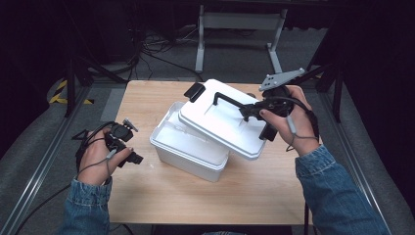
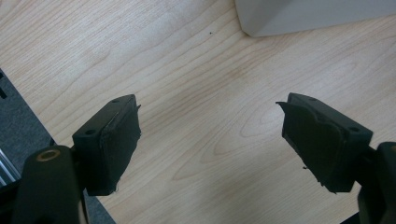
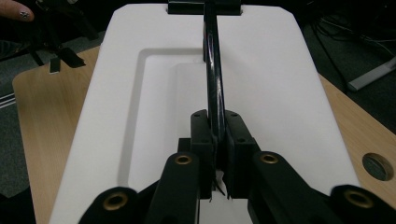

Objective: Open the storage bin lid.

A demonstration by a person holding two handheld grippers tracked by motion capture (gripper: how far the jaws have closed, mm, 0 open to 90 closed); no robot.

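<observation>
Right gripper (image 1: 252,111) clamped tight on the black handle (image 3: 212,70) of the white lid (image 1: 220,120), which sits tilted and askew over the open white storage box (image 1: 188,147) at mid-table (image 1: 244,191); left gripper (image 2: 210,140) over bare wood left of box, jaws wide apart, holding nothing.

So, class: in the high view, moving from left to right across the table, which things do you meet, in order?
left gripper → white box → white lid → right gripper, shut on the lid's black handle.
</observation>
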